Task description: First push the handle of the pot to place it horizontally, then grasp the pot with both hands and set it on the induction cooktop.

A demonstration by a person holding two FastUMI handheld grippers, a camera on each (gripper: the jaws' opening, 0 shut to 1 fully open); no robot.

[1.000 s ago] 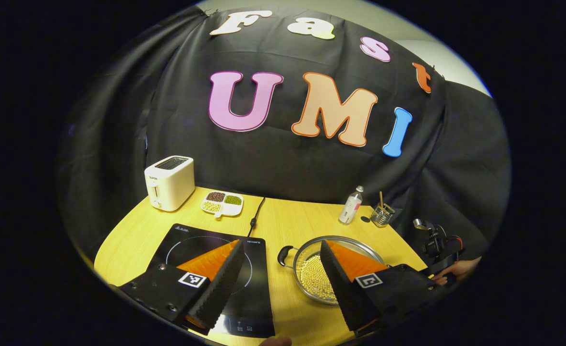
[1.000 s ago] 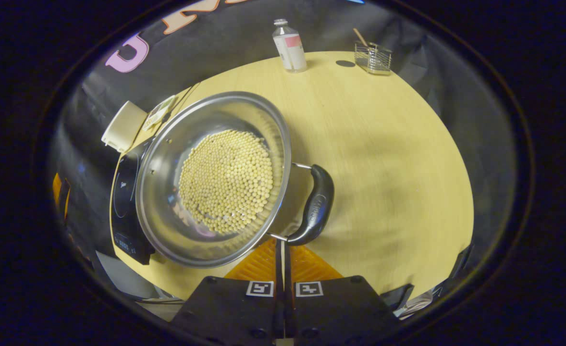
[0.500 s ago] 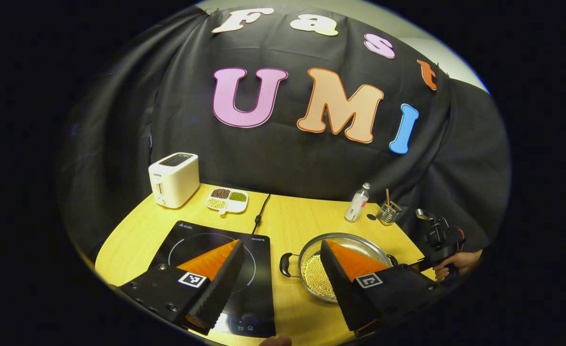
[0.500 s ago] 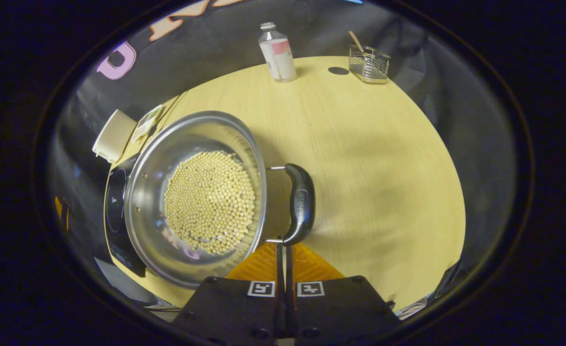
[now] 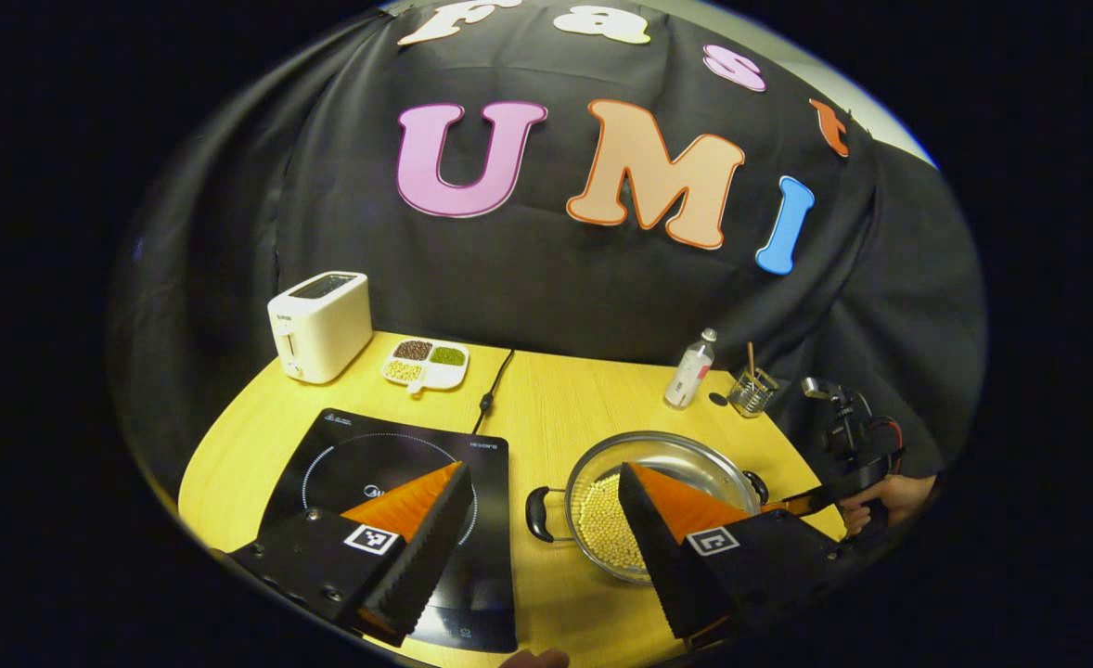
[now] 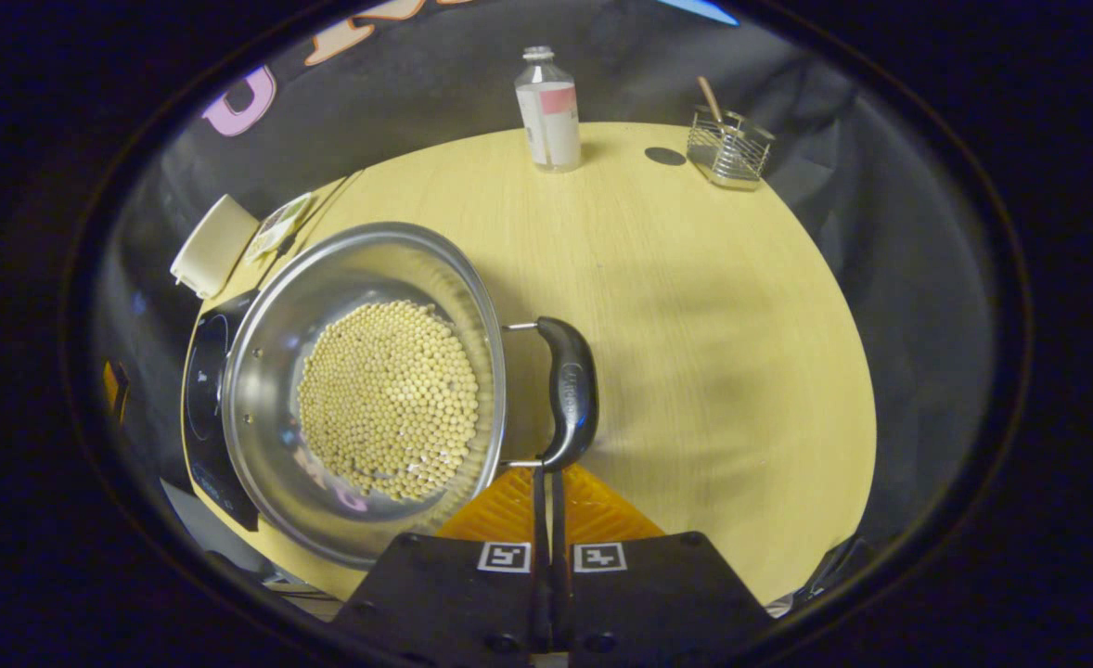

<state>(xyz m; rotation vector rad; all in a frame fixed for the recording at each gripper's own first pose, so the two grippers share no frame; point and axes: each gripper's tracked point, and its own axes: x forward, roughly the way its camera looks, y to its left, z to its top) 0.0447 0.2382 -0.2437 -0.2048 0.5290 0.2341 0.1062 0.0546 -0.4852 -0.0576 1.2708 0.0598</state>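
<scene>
A steel pot (image 6: 361, 278) with pale beans (image 6: 387, 399) in it stands on the wooden table, just right of the black induction cooktop (image 5: 389, 464). My right gripper (image 6: 546, 475) is shut with nothing between its fingers, and its tips touch the near end of the pot's black handle (image 6: 569, 394). In the left gripper view the pot (image 5: 672, 455) has one handle (image 5: 537, 513) pointing left and the other (image 5: 756, 486) pointing right. My left gripper (image 5: 544, 470) hangs open above the table's front, one finger over the cooktop and one over the pot. A hand (image 5: 890, 496) holds the right gripper (image 5: 792, 504) at the pot's right side.
A white toaster (image 5: 319, 325) and a divided dish of beans (image 5: 424, 364) stand at the back left. The cooktop's cable (image 5: 491, 394) runs to the back wall. A small bottle (image 5: 690, 369) and a wire holder (image 5: 752, 391) stand at the back right.
The pot has turned on the table as my shut right gripper pushed its near handle; its handles now lie left and right. My left gripper stayed open and shifted slightly.
</scene>
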